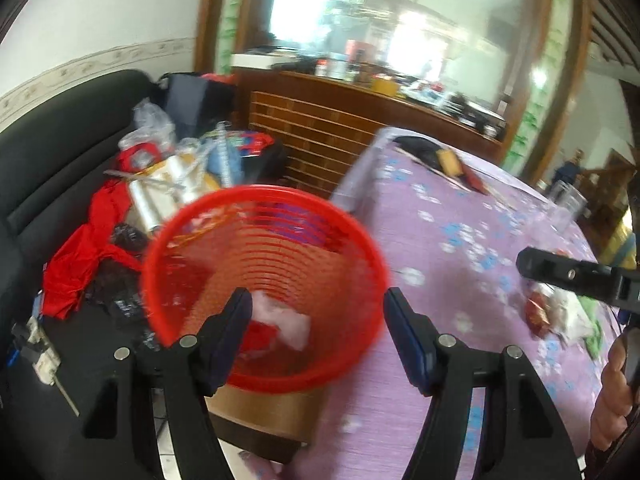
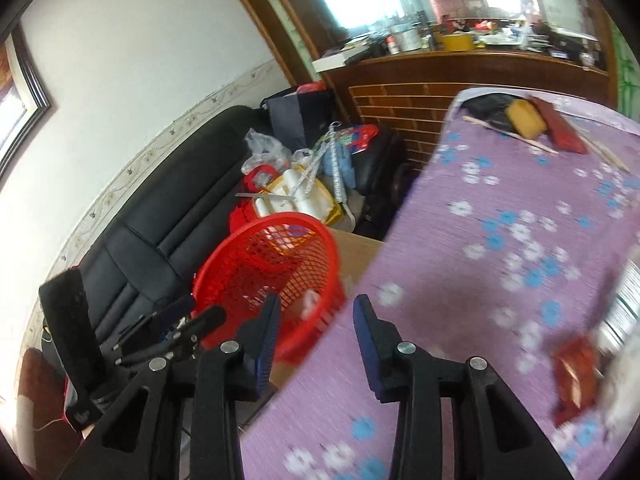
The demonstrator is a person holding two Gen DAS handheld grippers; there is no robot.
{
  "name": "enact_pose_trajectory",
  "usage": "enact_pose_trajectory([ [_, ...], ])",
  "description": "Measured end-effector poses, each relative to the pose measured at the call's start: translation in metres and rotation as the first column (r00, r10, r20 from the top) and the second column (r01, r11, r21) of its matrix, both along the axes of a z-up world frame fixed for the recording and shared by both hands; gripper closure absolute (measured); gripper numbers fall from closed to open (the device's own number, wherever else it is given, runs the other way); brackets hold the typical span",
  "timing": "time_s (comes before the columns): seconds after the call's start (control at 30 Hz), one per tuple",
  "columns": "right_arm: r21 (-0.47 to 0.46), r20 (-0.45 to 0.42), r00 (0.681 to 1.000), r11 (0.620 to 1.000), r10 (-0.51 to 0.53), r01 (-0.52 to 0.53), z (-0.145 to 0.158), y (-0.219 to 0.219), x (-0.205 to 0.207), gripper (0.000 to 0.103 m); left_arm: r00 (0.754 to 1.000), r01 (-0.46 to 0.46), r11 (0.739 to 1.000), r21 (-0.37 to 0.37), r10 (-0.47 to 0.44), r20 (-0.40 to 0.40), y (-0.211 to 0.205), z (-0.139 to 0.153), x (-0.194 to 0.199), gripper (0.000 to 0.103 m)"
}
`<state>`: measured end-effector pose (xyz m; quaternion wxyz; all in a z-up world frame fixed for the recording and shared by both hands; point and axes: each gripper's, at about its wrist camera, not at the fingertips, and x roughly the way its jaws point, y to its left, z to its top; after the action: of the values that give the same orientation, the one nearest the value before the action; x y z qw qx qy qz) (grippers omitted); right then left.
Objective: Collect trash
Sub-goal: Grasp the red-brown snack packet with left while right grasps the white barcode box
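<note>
Trash, a crumpled white and red wrapper (image 1: 280, 326), is lying at the bottom of the round red plastic mesh basket (image 1: 352, 248), which is standing just beside the purple flowered tablecloth (image 1: 460, 216). The left gripper (image 1: 318, 316) is hovering over the basket, jaws parted and holding nothing. The right gripper (image 2: 316, 314) is also gaping empty near the basket's rim. More crinkly red and white wrappers (image 2: 576, 372) are sitting on the cloth, well apart from the basket; thin and slippery, they could slide from the pads, and the light basket could tip if nudged.
</note>
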<state>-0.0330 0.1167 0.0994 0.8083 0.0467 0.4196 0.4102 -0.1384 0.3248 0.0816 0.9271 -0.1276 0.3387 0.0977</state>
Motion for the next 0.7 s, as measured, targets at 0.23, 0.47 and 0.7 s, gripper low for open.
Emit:
enact_pose_trajectory([
  [0.23,-0.016,0.024,0.993,0.993,-0.117,0.117,-0.006,-0.101,-0.015,0.061,0.983,0.182,0.983,0.011,-0.181,-0.017,-0.083,-0.007,0.019,0.036],
  [0.47,-0.015,0.007,0.949,0.949,-0.314,0.314,-0.017,-0.207,-0.014,0.053,0.946,0.305,0.951,-0.056,-0.309,-0.093,-0.154,-0.03,0.051,0.036],
  [0.7,0.039,-0.041,0.924,0.924,-0.379,0.381,-0.023,-0.251,-0.011,0.053,0.926,0.326,0.933,-0.154,-0.348,-0.144,-0.196,-0.038,0.091,0.036],
])
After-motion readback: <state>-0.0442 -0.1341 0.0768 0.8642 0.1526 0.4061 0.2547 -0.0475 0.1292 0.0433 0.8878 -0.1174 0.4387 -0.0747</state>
